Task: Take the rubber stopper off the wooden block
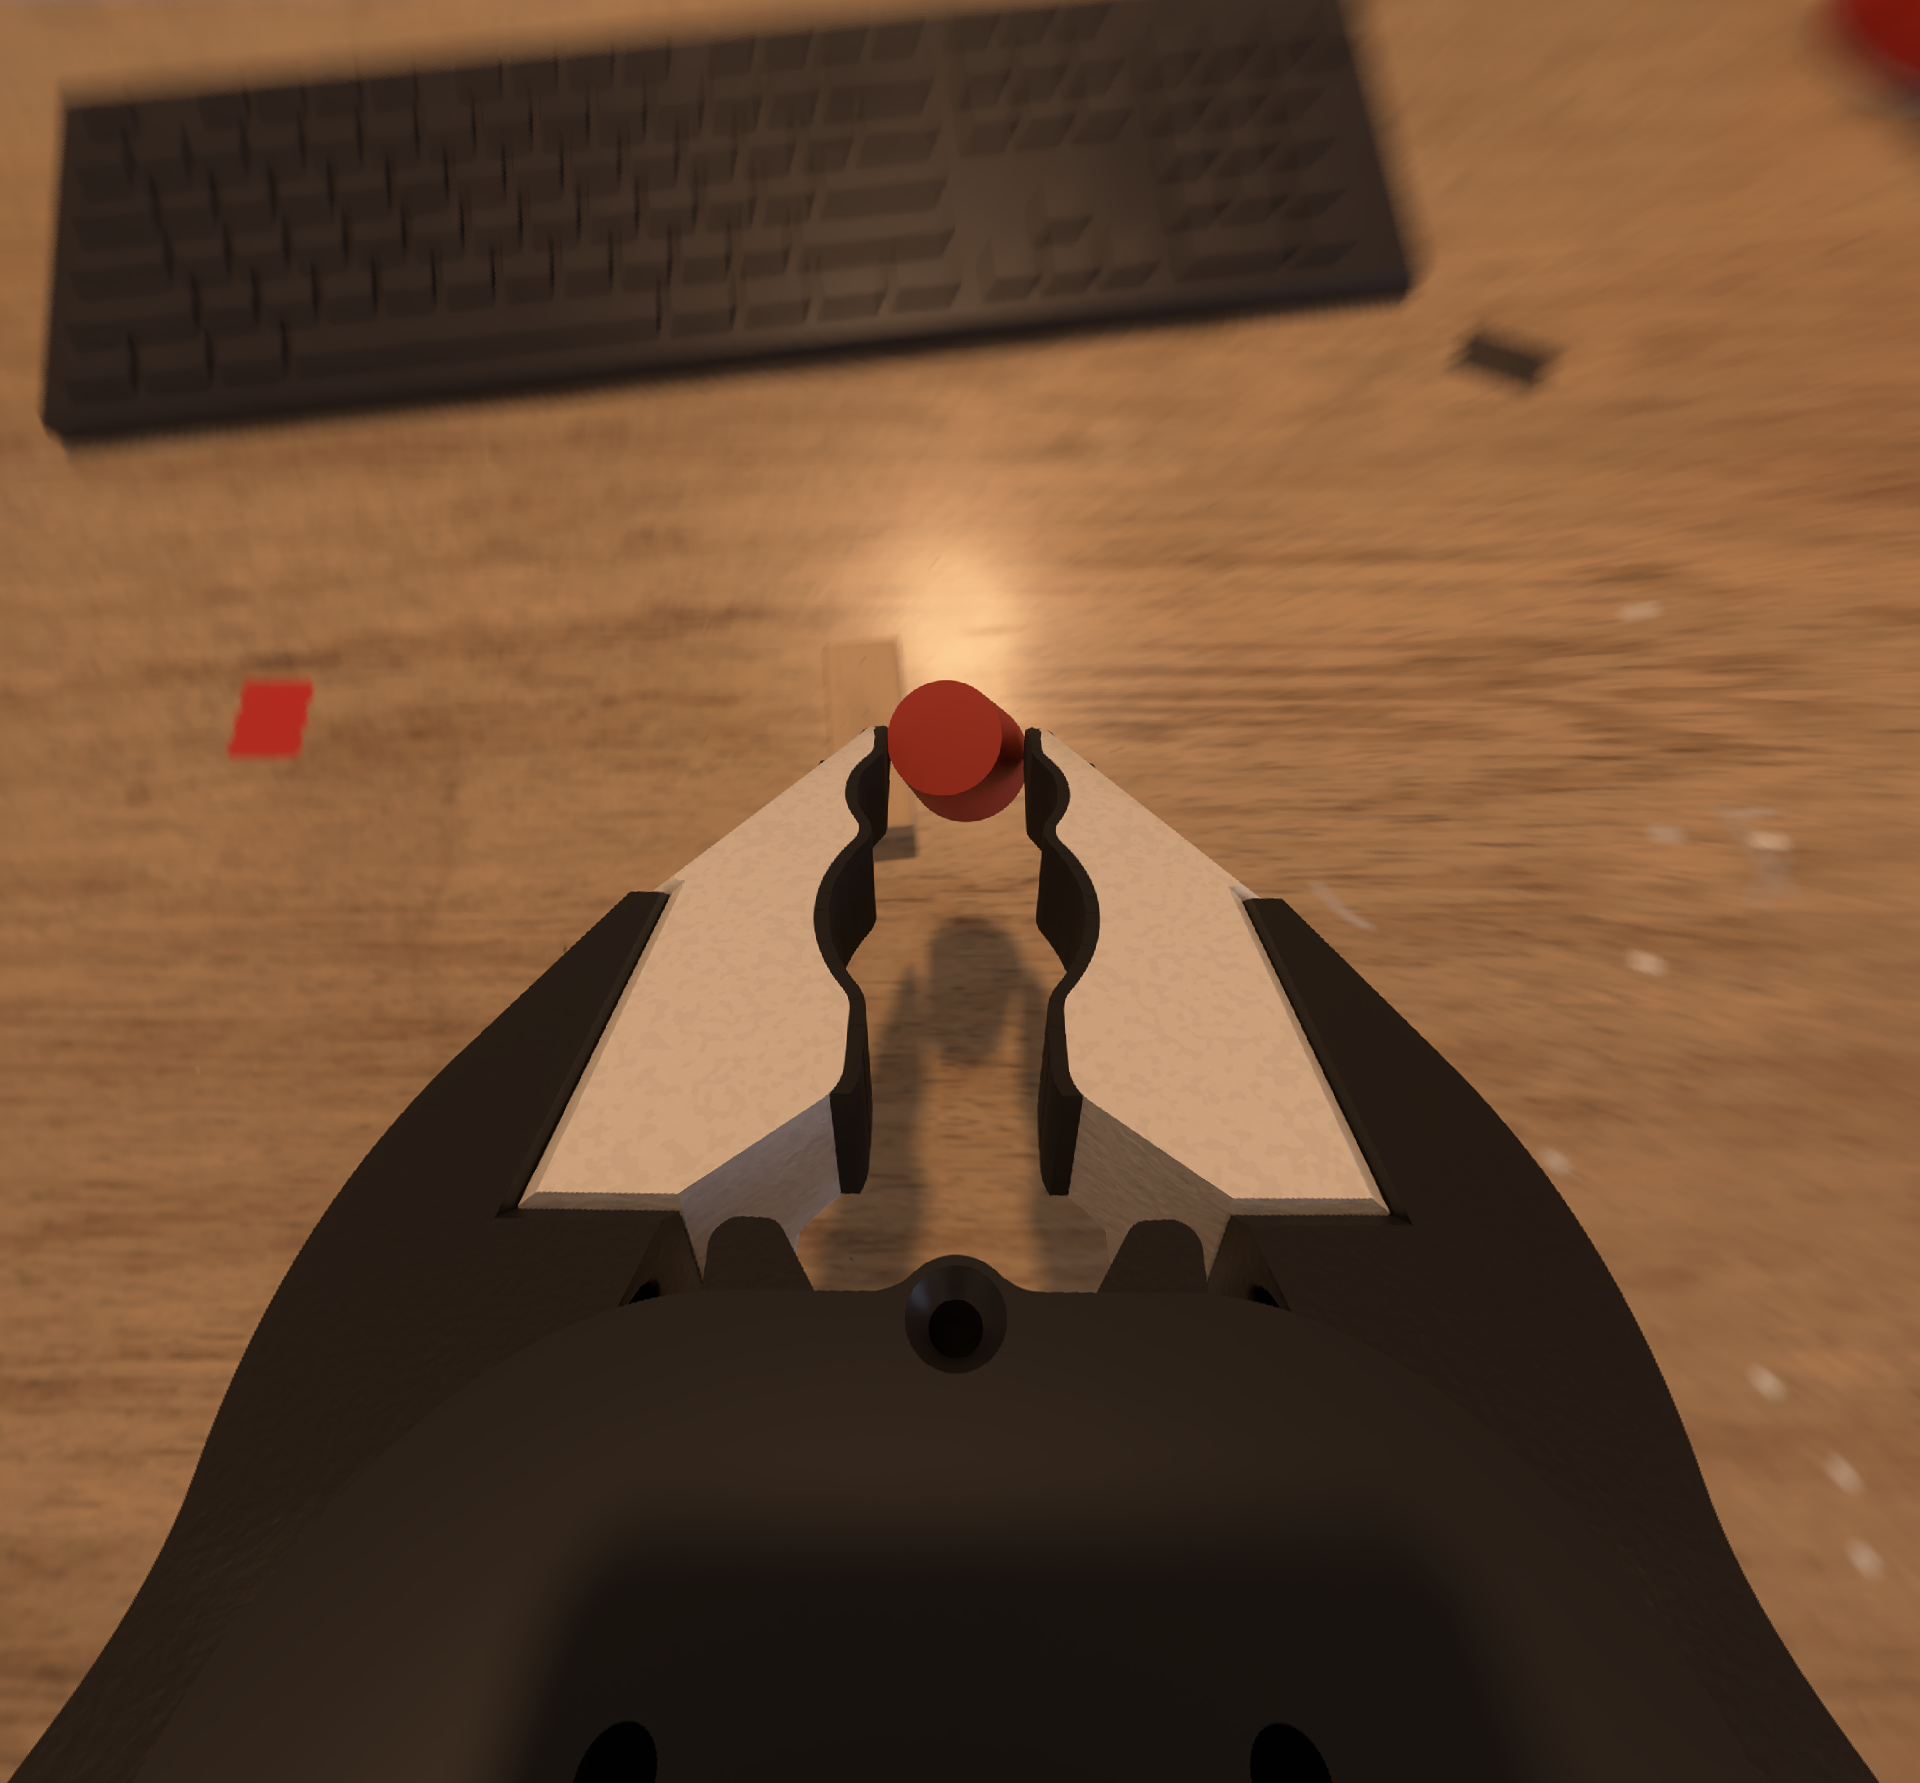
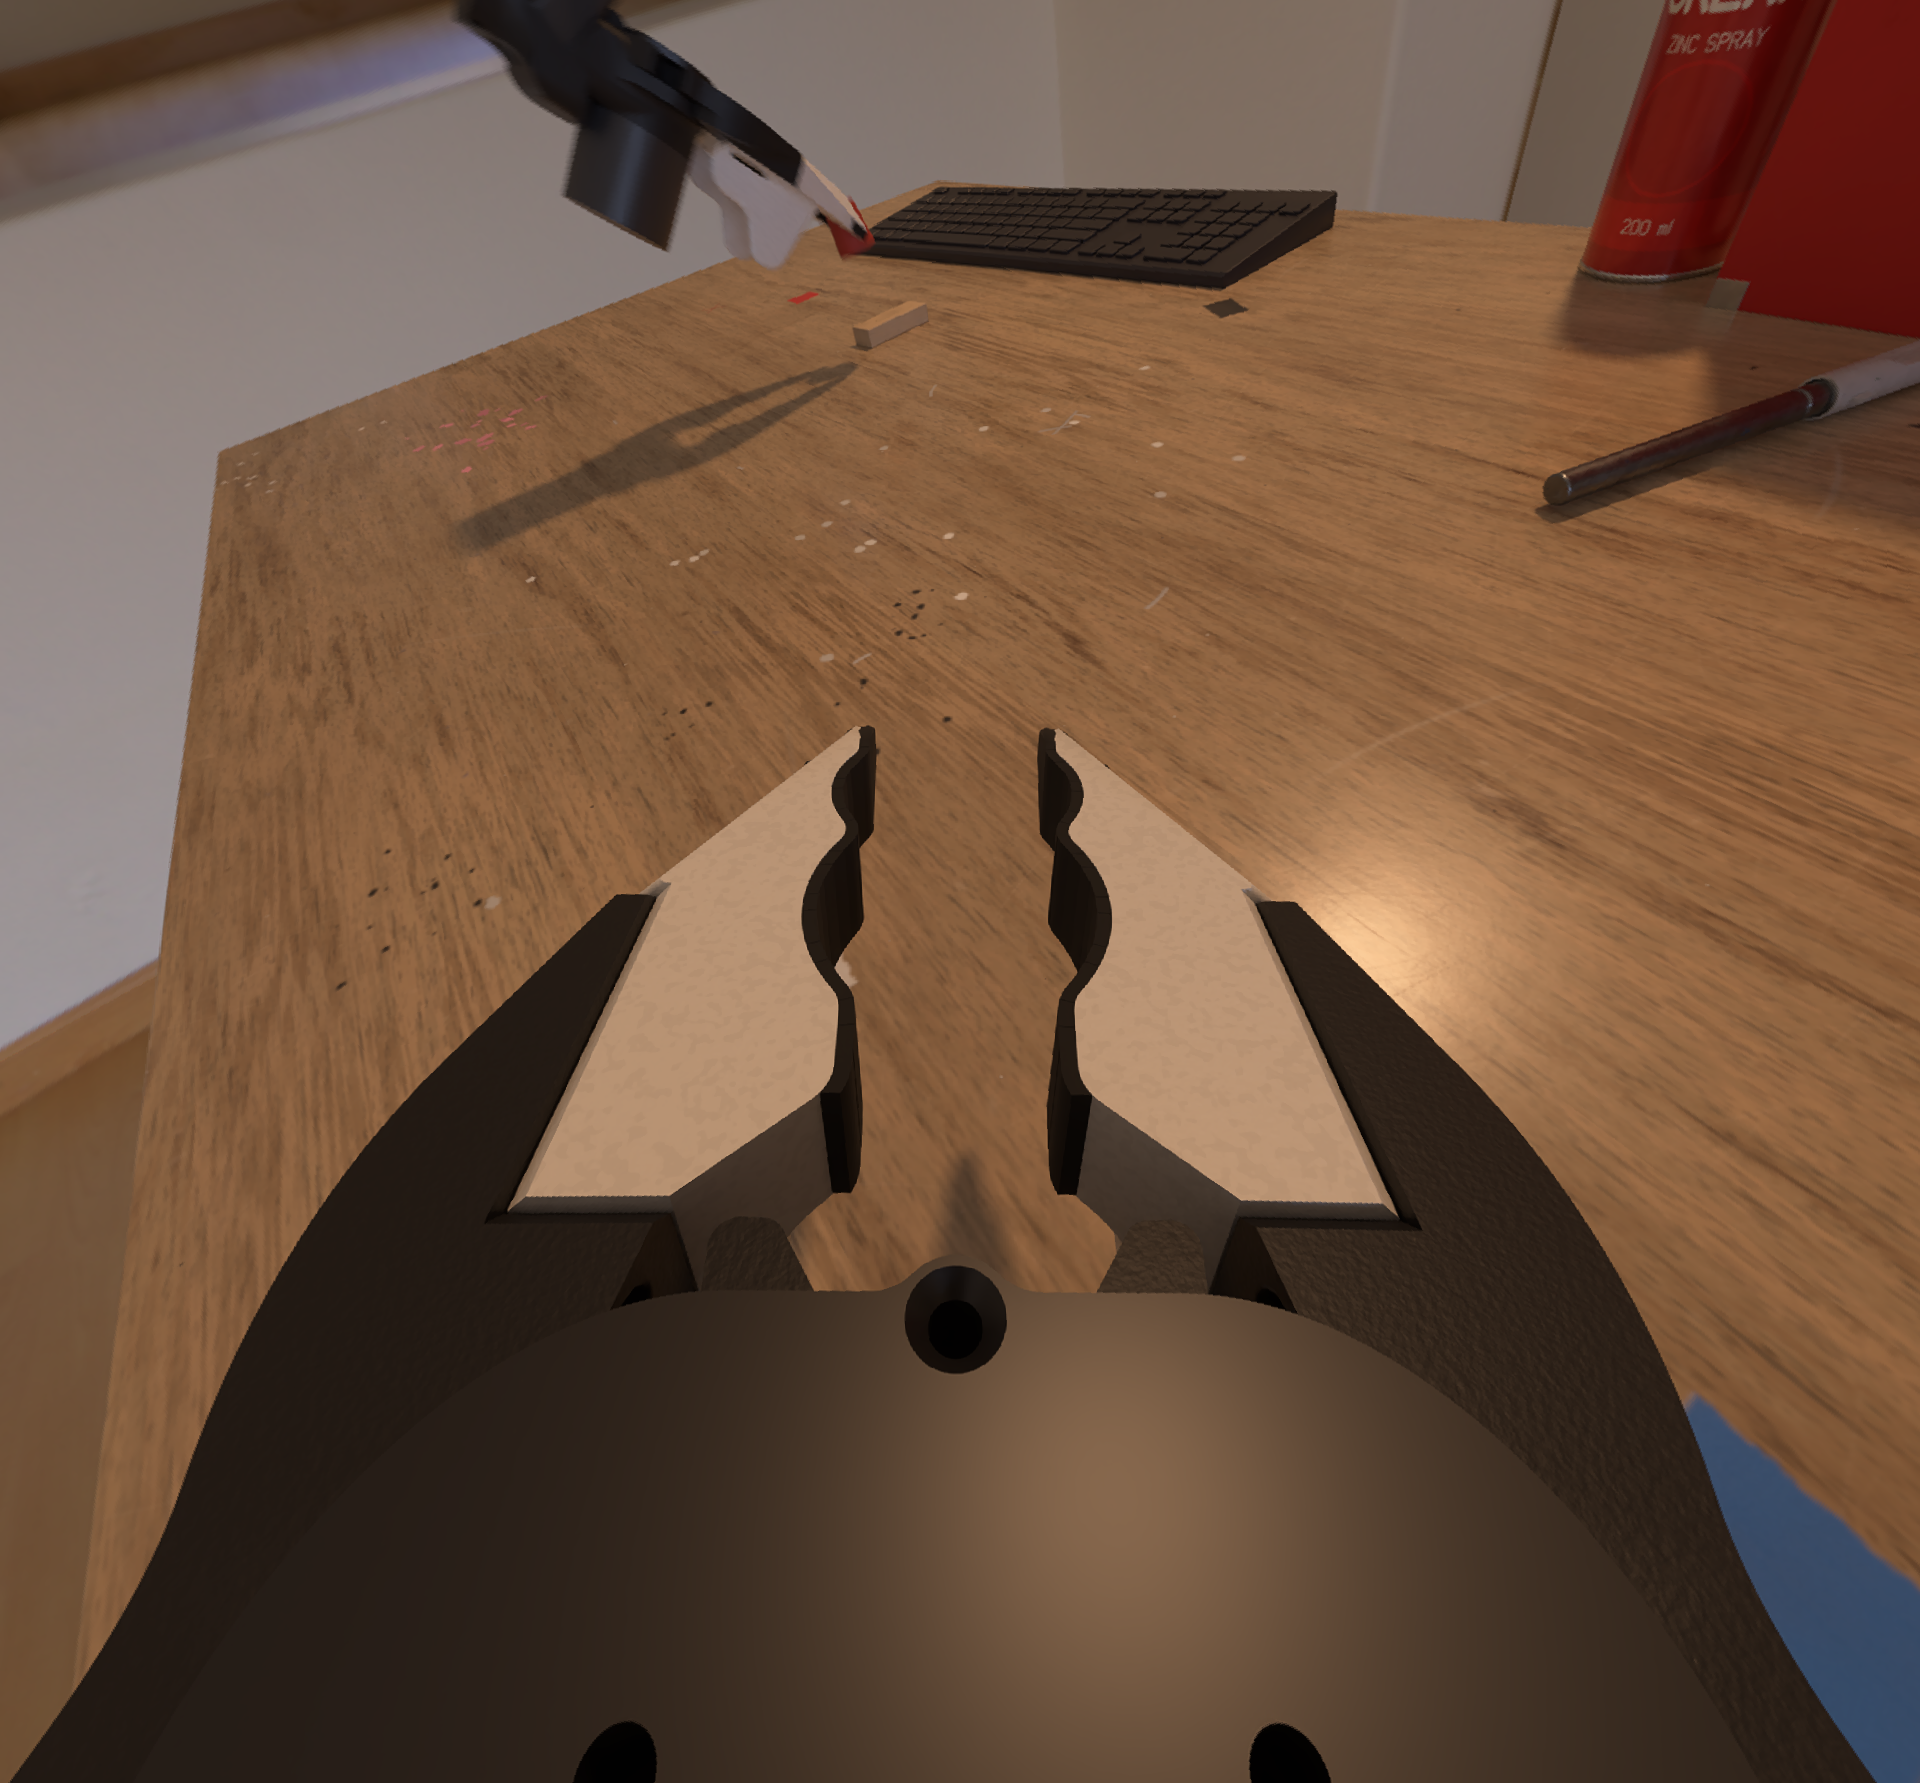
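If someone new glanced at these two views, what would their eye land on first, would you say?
Probably the red rubber stopper pinched at the tips of the left gripper, held in the air well above the wooden block, which lies bare on the table. Next, the tall red spray can at the far right corner, with the black keyboard along the far edge. The right gripper hovers open and empty over the near part of the table.
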{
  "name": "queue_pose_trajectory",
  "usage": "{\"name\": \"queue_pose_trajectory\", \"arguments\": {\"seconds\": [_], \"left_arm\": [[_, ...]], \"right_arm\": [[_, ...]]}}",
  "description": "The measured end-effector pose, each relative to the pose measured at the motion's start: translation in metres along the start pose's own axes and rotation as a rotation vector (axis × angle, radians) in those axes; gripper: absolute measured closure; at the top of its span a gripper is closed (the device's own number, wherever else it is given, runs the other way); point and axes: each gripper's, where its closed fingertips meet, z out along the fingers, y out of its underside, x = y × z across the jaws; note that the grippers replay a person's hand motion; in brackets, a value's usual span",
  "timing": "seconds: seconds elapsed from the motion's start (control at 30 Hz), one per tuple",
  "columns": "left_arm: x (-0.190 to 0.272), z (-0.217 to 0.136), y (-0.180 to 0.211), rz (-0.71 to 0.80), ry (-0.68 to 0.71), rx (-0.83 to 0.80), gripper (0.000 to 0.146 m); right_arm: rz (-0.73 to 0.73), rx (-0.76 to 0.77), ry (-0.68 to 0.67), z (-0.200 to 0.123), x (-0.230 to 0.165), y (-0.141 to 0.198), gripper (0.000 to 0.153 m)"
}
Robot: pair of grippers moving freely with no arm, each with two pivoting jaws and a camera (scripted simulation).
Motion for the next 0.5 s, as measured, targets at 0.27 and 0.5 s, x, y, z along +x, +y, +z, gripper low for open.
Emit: {"name": "queue_pose_trajectory", "arguments": {"seconds": [0.27, 0.5], "left_arm": [[0.063, -0.150, -0.021, 0.207, 0.031, 0.549, 0.121], [0.084, -0.173, 0.035, 0.216, 0.061, 0.611, 0.121]], "right_arm": [[0.011, 0.005, 0.024, -0.002, 0.006, -0.002, 0.122], [0.024, -0.015, 0.028, 0.004, 0.005, 0.005, 0.122]]}}
